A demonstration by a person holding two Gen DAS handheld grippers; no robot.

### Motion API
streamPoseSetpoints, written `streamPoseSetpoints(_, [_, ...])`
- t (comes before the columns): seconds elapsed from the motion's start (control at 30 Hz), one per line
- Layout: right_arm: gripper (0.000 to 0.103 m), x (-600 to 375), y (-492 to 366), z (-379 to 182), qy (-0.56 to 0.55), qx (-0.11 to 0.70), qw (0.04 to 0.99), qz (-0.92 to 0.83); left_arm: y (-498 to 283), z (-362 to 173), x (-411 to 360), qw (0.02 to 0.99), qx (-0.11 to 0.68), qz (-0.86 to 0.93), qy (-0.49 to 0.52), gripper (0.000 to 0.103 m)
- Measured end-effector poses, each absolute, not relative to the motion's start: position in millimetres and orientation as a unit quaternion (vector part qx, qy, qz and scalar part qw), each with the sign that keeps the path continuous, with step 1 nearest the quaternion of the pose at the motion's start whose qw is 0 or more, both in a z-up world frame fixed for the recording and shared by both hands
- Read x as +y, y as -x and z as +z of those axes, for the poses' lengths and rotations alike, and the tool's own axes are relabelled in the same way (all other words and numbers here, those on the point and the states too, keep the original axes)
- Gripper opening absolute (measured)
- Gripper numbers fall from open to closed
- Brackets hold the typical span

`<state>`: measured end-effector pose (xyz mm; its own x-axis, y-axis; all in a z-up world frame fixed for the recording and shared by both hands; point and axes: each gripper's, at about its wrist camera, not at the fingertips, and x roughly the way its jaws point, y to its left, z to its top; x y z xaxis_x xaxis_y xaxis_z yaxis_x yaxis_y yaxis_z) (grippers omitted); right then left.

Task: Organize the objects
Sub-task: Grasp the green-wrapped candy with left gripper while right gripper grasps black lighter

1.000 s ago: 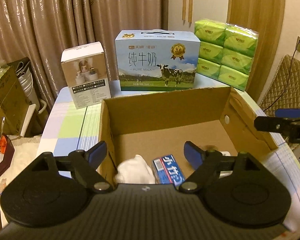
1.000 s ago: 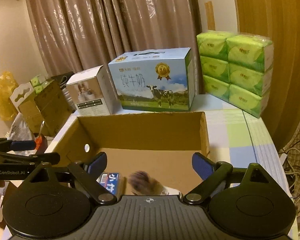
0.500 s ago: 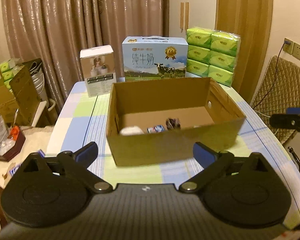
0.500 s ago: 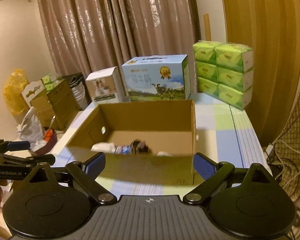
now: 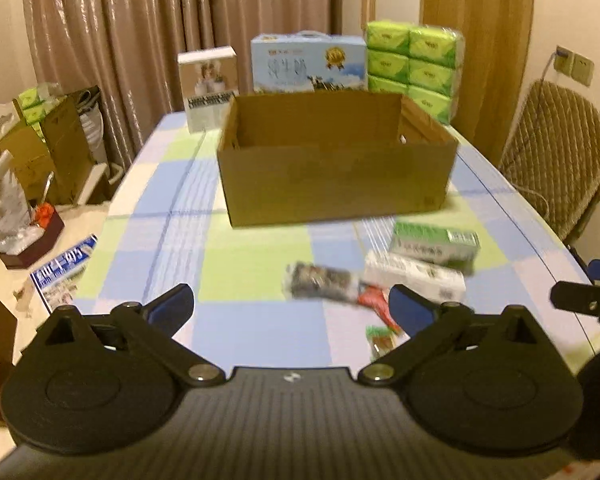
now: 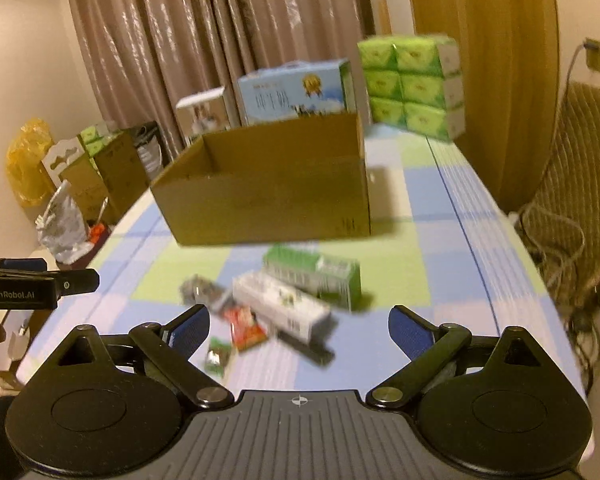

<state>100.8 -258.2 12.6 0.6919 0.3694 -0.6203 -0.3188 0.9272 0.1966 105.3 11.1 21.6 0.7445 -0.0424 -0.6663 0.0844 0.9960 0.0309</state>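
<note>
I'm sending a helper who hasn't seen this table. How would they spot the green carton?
Start at the open cardboard box on the checked tablecloth. Loose items lie before its near wall. The green carton lies nearest the box, the only green box among them, beside a longer white carton.

At the far end of the checked bench [image 5: 172, 216] stand a blue milk carton case [image 5: 308, 63], a stack of green tissue packs [image 5: 414, 66] to its right and a white product box [image 5: 209, 80] to its left. Brown curtains [image 5: 148, 20] hang behind. A quilted chair [image 5: 560, 160] stands at the right.
</note>
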Motion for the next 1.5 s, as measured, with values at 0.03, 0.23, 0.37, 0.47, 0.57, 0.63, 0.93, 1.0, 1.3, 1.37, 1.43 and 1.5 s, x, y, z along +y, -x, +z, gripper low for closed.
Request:
streamPoseSetpoints(0.03, [0.094, -258.5, -96.2, 7.6, -0.035, 0.349, 0.918, 0.185, -101.6, 18.0, 8.8, 0.932, 0.359, -0.037, -0.028, 0.102])
streamPoseSetpoints(0.23, [0.094, -262.0, -87.7, -9.9, -0.021, 0.365, 0.913, 0.183, -94.3, -1.1, 0.1, 0.925, 0.376, -0.049, -0.022, 0.102])
streamPoseSetpoints(0.37, [0.093, -264.0, -85.9, -14.3, -0.015, 0.365, 0.913, 0.180, -96.0, -11.8, -7.8, 0.921, 0.385, -0.056, -0.027, 0.101])
streamPoseSetpoints(0.47, [0.093, -263.6, -87.7, -19.0, -0.007, 0.368, 0.913, 0.176, -97.5, -20.4, -14.6, 0.920, 0.385, -0.062, -0.033, 0.096])
streamPoseSetpoints(0.57, [0.093, -264.3, -91.1, -24.7, -0.007, 0.373, 0.911, 0.174, -106.3, -33.6, -21.4, 0.913, 0.399, -0.073, -0.034, 0.088])
streamPoseSetpoints(0.63, [0.092, -264.6, -94.7, -29.2, -0.006, 0.377, 0.910, 0.172, -111.7, -40.7, -24.7, 0.910, 0.406, -0.076, -0.031, 0.082])
streamPoseSetpoints(0.93, [0.069, -265.7, -121.0, -50.1, -0.004, 0.405, 0.897, 0.179, -136.4, -74.3, -45.4, 0.905, 0.415, -0.087, -0.045, 0.063])
streamPoseSetpoints(1.0, [0.065, -264.8, -128.6, -54.6, -0.007, 0.412, 0.892, 0.183, -141.7, -81.7, -50.6, 0.903, 0.416, -0.094, -0.047, 0.059])
streamPoseSetpoints(1.3, [0.060, -251.6, -158.8, -74.1, 0.020, 0.425, 0.883, 0.198, -159.3, -109.7, -67.3, 0.893, 0.429, -0.112, -0.075, 0.029])
streamPoseSetpoints(1.37, [0.060, -248.6, -165.1, -78.6, 0.030, 0.428, 0.880, 0.202, -159.0, -109.7, -65.4, 0.894, 0.427, -0.110, -0.081, 0.020])
streamPoseSetpoints(1.43, [0.059, -243.6, -171.6, -84.2, 0.042, 0.432, 0.875, 0.213, -160.1, -109.4, -61.2, 0.895, 0.426, -0.104, -0.085, 0.016])
streamPoseSetpoints(1.5, [0.059, -237.4, -177.6, -88.9, 0.060, 0.432, 0.871, 0.225, -161.3, -109.0, -55.3, 0.895, 0.427, -0.100, -0.084, 0.016])
